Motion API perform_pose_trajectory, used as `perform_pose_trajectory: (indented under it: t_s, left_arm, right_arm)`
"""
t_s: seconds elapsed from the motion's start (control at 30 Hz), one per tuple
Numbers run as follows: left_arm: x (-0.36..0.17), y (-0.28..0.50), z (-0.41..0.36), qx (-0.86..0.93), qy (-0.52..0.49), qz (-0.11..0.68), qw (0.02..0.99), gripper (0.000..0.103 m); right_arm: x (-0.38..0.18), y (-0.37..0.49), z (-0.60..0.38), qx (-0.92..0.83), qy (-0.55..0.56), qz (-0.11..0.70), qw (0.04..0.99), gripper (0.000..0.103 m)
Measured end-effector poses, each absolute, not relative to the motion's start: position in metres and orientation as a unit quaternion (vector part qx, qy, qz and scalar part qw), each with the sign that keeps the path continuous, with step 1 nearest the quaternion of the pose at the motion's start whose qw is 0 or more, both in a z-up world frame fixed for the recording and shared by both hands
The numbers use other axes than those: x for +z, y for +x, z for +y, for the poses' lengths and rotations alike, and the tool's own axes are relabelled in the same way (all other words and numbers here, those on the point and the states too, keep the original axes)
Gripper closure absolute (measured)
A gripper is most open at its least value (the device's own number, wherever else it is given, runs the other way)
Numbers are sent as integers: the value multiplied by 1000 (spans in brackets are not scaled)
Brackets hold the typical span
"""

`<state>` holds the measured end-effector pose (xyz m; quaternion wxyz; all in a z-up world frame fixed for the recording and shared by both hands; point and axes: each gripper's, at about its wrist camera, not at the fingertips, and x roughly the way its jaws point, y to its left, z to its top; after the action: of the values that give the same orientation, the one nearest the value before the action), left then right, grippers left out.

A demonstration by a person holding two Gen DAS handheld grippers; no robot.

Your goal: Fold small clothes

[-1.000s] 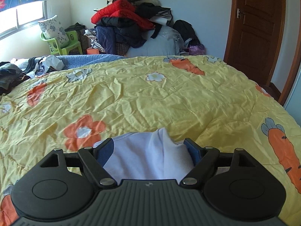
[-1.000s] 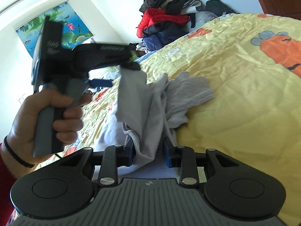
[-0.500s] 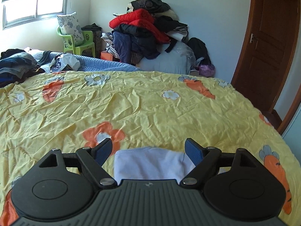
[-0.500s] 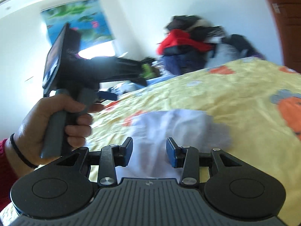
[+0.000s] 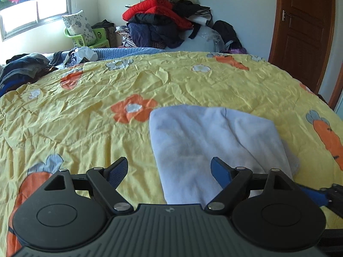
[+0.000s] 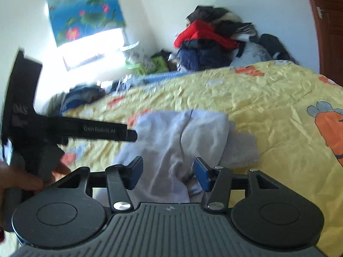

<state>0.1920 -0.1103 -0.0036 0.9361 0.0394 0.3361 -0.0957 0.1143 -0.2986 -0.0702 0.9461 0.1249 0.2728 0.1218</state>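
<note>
So the big yellow quilt (image 5: 193, 90) with orange flowers and carrots covers the whole bed, pretty wrinkled. Against the far wall there's a heap of jackets (image 5: 167, 23), red one on top, and a brown door (image 5: 304, 32) off to the right. The pale blue garment (image 5: 210, 145) lies on the quilt, flat-ish with a bunched fold down its middle. The left gripper (image 5: 169, 169) hovers over its near left edge, jaws spread wide, nothing pinched. The right gripper (image 6: 167, 169) sits above the garment's near end; its jaws have just been opening, cloth lies below the gap but the pads aren't squeezing it. A hand (image 6: 19, 182) holds the left tool's grip.
</note>
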Motion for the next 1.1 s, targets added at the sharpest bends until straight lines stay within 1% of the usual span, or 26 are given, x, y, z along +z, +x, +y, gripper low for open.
perform_pose_trajectory:
  t_s: [0.07, 0.23, 0.3, 0.33, 0.37, 0.47, 0.53, 0.57, 0.6, 0.77, 0.8, 0.83, 0.87, 0.9, 0.93, 0.97, 1.0, 1.03, 1.07, 1.1]
  left_arm:
    - [-6, 188, -111, -97, 43, 337, 935, 18]
    - [-13, 179, -111, -102, 51, 344, 932, 18]
    - [-16, 180, -107, -104, 40, 350, 930, 18]
    - [-17, 180, -103, -107, 30, 355, 928, 18]
    - [-19, 182, -99, -111, 16, 363, 925, 18]
    - [-28, 188, -79, -124, -44, 389, 912, 17]
    - [-36, 193, -65, -133, -94, 407, 899, 11]
    - [-40, 195, -58, -141, -118, 413, 892, 11]
    - [-41, 194, -54, -149, -131, 409, 891, 7]
    - [-44, 199, -54, -207, -169, 401, 876, 7]
    - [-46, 199, -55, -217, -174, 396, 875, 8]
    - [-47, 199, -57, -226, -178, 391, 874, 8]
    - [-49, 198, -59, -230, -178, 386, 876, 14]
    - [-50, 196, -62, -229, -170, 384, 878, 39]
    - [-50, 196, -65, -220, -152, 385, 883, 53]
    - [-50, 195, -66, -217, -143, 381, 887, 55]
    - [-50, 194, -66, -220, -143, 379, 887, 65]
    - [-49, 193, -65, -219, -140, 376, 890, 71]
    - [-47, 193, -66, -218, -134, 372, 892, 74]
    - [-46, 192, -65, -217, -131, 369, 894, 79]
  right_arm:
    - [-71, 113, -296, 116, 114, 277, 947, 43]
    - [-65, 98, -300, 113, 138, 258, 949, 44]
    - [-65, 94, -308, 111, 159, 257, 947, 41]
    - [-65, 92, -313, 105, 168, 256, 946, 36]
    - [-66, 92, -318, 101, 176, 257, 945, 32]
    - [-73, 94, -336, 100, 213, 273, 933, 32]
    - [-82, 100, -348, 111, 253, 293, 915, 29]
    - [-87, 103, -353, 117, 275, 303, 905, 29]
    - [-92, 107, -357, 126, 296, 309, 895, 29]
    - [-103, 128, -354, 168, 340, 302, 874, 29]
    - [-103, 133, -351, 169, 340, 302, 874, 30]
    - [-104, 138, -348, 168, 338, 302, 876, 35]
    - [-104, 141, -346, 164, 336, 304, 876, 50]
    - [-105, 143, -344, 158, 337, 308, 876, 57]
    - [-106, 143, -344, 154, 338, 311, 875, 67]
    - [-108, 143, -344, 154, 344, 308, 874, 68]
    - [-110, 142, -344, 153, 351, 306, 872, 69]
    - [-111, 142, -345, 152, 357, 305, 870, 71]
    - [-113, 142, -346, 151, 363, 304, 868, 72]
    - [-113, 141, -346, 150, 369, 303, 866, 72]
